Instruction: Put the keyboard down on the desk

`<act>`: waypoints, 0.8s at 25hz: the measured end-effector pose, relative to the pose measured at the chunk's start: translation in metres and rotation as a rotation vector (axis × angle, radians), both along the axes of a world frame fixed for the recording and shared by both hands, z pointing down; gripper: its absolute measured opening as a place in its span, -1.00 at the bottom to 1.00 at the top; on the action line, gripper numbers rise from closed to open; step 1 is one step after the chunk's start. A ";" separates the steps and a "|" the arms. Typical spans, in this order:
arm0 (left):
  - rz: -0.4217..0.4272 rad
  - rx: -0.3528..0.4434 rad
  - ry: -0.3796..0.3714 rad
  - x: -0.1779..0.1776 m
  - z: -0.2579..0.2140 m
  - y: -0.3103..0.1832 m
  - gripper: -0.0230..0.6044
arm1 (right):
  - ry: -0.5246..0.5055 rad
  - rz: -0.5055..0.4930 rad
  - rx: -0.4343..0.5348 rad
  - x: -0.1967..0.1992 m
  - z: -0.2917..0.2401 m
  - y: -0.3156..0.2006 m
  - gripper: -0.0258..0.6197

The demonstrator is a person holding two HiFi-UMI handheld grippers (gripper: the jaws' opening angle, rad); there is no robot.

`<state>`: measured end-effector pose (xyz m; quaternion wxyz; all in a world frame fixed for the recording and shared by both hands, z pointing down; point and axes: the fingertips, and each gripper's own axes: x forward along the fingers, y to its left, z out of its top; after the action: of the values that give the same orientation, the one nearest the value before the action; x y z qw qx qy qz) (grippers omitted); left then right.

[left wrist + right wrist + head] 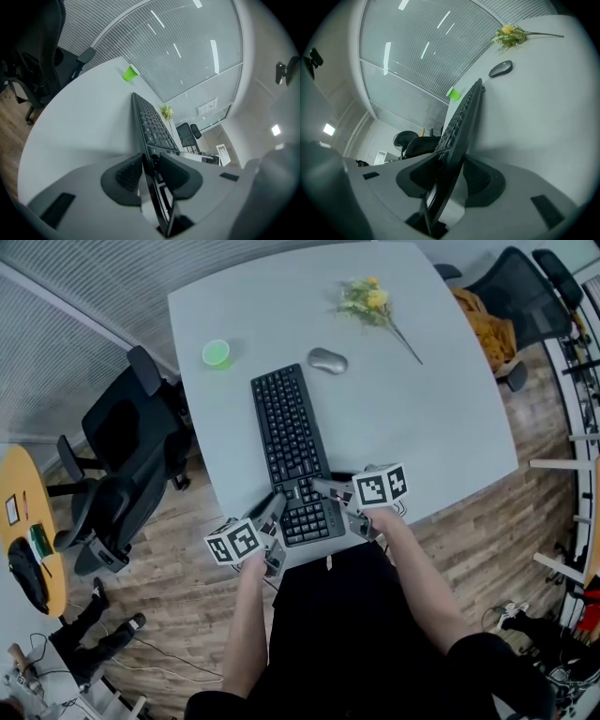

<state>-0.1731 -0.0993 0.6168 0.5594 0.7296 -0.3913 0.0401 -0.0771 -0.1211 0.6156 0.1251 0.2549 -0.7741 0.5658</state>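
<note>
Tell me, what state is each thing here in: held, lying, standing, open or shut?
keyboard: gripped at its near end from both sides
left gripper: shut on the keyboard's edge
right gripper: shut on the keyboard's other edge
cup: upright on the desk
mouse: lying on the desk, apart from the keyboard
flowers: lying flat on the desk

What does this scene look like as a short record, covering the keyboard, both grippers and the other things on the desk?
keyboard: black, lengthwise on the grey desk, near end by the desk's front edge
left gripper: jaws closed on the keyboard's near left side
right gripper: jaws closed on the keyboard's near right side
keyboard contact: cannot tell whether the near end rests on the desk
green cup: beyond the keyboard, to its left
mouse: beside the keyboard's far right corner
flowers: far right, lying flat
</note>
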 end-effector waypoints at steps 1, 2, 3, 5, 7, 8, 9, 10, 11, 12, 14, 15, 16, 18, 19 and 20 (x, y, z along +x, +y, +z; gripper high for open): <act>0.000 -0.001 -0.001 0.000 0.002 0.000 -0.61 | 0.002 -0.001 -0.007 0.000 0.001 0.001 -0.37; 0.000 -0.002 -0.001 -0.001 0.005 0.001 -0.61 | 0.007 -0.004 -0.015 0.000 0.003 0.002 -0.37; 0.001 -0.005 0.000 -0.001 0.007 0.002 -0.61 | 0.014 -0.007 -0.023 -0.001 0.005 0.003 -0.37; 0.003 -0.013 0.005 -0.001 0.011 0.004 -0.61 | 0.033 -0.017 -0.034 -0.001 0.011 0.005 -0.37; 0.007 -0.021 0.008 0.001 0.016 0.006 -0.61 | 0.054 -0.024 -0.041 -0.001 0.016 0.006 -0.36; 0.008 -0.025 0.008 0.001 0.019 0.006 -0.61 | 0.066 -0.026 -0.044 0.000 0.019 0.007 -0.35; 0.008 -0.029 0.008 0.002 0.022 0.006 -0.61 | 0.078 -0.028 -0.047 0.000 0.022 0.007 -0.35; 0.008 -0.033 0.006 0.002 0.024 0.007 -0.61 | 0.089 -0.029 -0.049 0.000 0.025 0.008 -0.35; 0.007 -0.037 0.004 0.002 0.027 0.007 -0.61 | 0.100 -0.032 -0.051 0.001 0.028 0.008 -0.34; 0.007 -0.041 0.001 0.002 0.029 0.007 -0.61 | 0.109 -0.034 -0.052 0.001 0.031 0.008 -0.34; 0.010 -0.047 -0.005 0.003 0.034 0.008 -0.61 | 0.124 -0.040 -0.051 0.003 0.036 0.009 -0.33; 0.014 -0.050 -0.008 0.004 0.036 0.008 -0.62 | 0.132 -0.044 -0.050 0.004 0.039 0.009 -0.33; 0.019 -0.054 -0.012 0.004 0.039 0.009 -0.62 | 0.142 -0.050 -0.049 0.004 0.041 0.010 -0.33; 0.026 -0.062 -0.021 0.005 0.044 0.009 -0.62 | 0.170 -0.065 -0.043 0.005 0.045 0.009 -0.32; 0.028 -0.067 -0.025 0.005 0.047 0.010 -0.62 | 0.185 -0.072 -0.039 0.005 0.048 0.010 -0.32; 0.030 -0.072 -0.029 0.005 0.050 0.011 -0.62 | 0.199 -0.077 -0.036 0.006 0.050 0.010 -0.32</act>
<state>-0.1677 -0.0887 0.6664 0.5791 0.7141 -0.3865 0.0730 -0.0714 -0.1113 0.6655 0.2275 0.2775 -0.7566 0.5465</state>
